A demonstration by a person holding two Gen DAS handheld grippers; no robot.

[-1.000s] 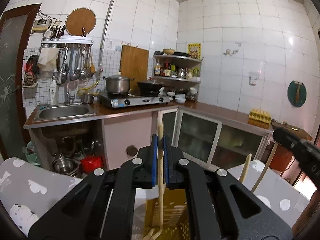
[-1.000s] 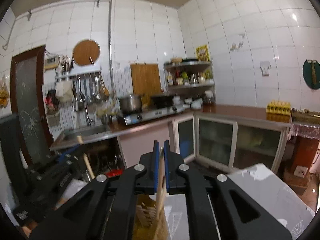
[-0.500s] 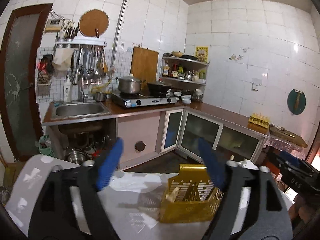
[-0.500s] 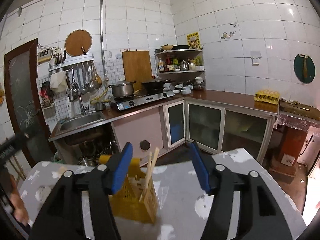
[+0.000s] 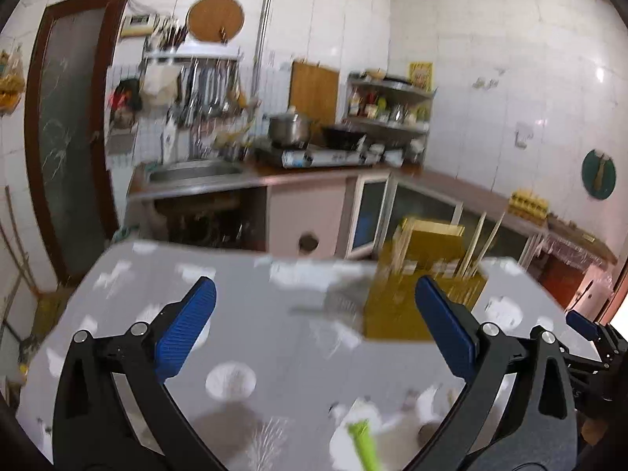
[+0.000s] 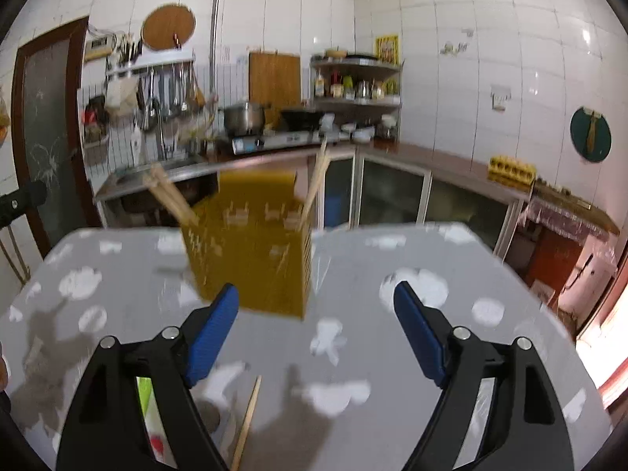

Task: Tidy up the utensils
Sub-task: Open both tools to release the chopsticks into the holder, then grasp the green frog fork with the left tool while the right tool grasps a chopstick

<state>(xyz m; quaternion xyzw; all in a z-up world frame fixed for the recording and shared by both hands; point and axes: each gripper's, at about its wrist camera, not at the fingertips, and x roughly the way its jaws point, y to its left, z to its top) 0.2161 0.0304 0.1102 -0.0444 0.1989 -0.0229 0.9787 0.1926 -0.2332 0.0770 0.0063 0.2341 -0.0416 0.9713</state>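
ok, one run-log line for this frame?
left hand-held gripper: opening, empty | right hand-held gripper: opening, empty | chopsticks in yellow holder

Both wrist cameras look forward and slightly down over the grey worktop [image 5: 274, 337] toward the kitchen; both share the yellow utensil holder [image 6: 251, 259].

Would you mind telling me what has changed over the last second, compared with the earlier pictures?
Both grippers let go of their chopsticks and drew back from the yellow holder. The left gripper and the right gripper are opening with nothing between their jaws. The released chopsticks now stand in the holder. The holder stayed on the table; a loose chopstick lies near the right gripper.
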